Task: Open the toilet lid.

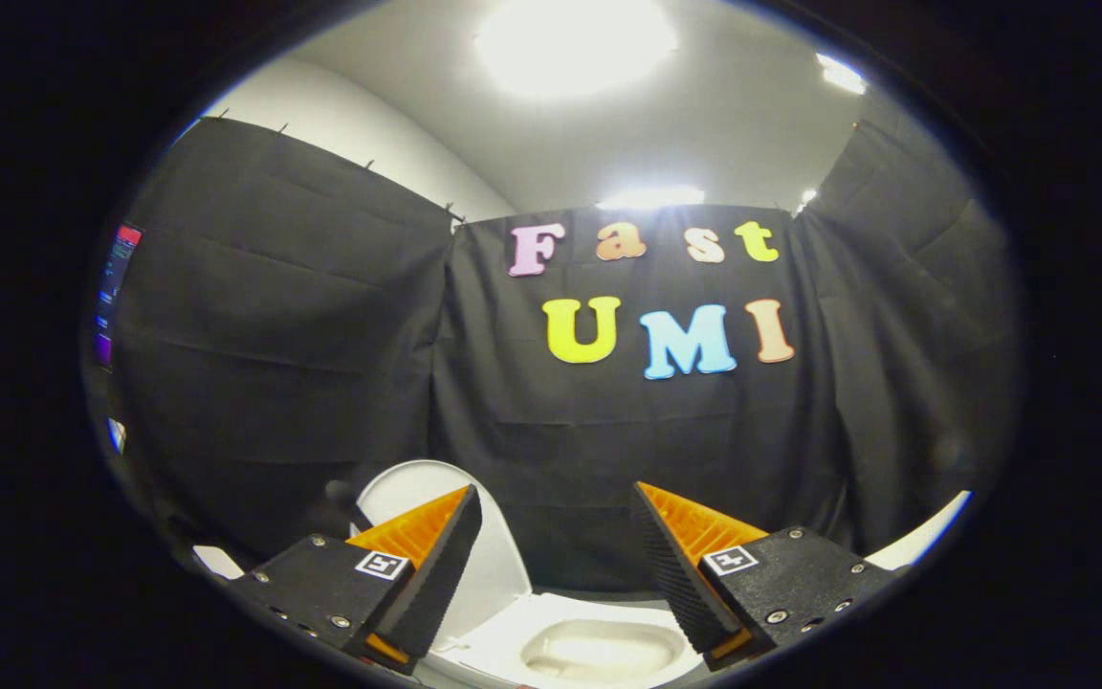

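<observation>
A white toilet sits low, just ahead of and below my fingers. Its lid (494, 565) stands raised, leaning back to the left behind my left finger, and the open bowl (599, 646) shows between the two fingers. My gripper (556, 526) is open, its orange and black fingers wide apart, with nothing between them. The left fingertip (460, 536) overlaps the raised lid in the view; I cannot tell whether it touches it.
Black cloth walls close in the booth behind and on both sides. A screen (116, 287) hangs at the far left. A white surface (924, 536) shows beyond the right finger. Bright ceiling lights shine overhead.
</observation>
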Demonstrator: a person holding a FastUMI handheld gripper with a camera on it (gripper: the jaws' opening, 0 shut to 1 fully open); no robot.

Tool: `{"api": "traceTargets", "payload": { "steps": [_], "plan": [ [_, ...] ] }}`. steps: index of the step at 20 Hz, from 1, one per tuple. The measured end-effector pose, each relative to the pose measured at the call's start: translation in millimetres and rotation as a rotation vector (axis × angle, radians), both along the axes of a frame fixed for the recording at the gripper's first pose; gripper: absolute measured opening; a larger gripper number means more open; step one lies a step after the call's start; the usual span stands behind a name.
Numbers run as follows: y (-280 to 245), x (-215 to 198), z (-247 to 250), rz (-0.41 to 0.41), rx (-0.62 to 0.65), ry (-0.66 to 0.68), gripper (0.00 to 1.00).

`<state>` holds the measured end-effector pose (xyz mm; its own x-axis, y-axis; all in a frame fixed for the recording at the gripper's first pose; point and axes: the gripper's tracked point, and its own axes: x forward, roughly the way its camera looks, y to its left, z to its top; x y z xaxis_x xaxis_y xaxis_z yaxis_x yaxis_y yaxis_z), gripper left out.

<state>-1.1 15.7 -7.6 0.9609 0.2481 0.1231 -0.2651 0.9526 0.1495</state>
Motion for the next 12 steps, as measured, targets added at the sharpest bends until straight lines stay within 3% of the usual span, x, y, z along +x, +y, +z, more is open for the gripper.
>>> {"api": "traceTargets", "payload": {
  "steps": [6,12],
  "plan": [
    [-70,-3,-13,-0.184,0.037,0.054,0.96],
    [-70,-4,-14,-0.211,-0.024,0.079,0.96]
  ]
}}
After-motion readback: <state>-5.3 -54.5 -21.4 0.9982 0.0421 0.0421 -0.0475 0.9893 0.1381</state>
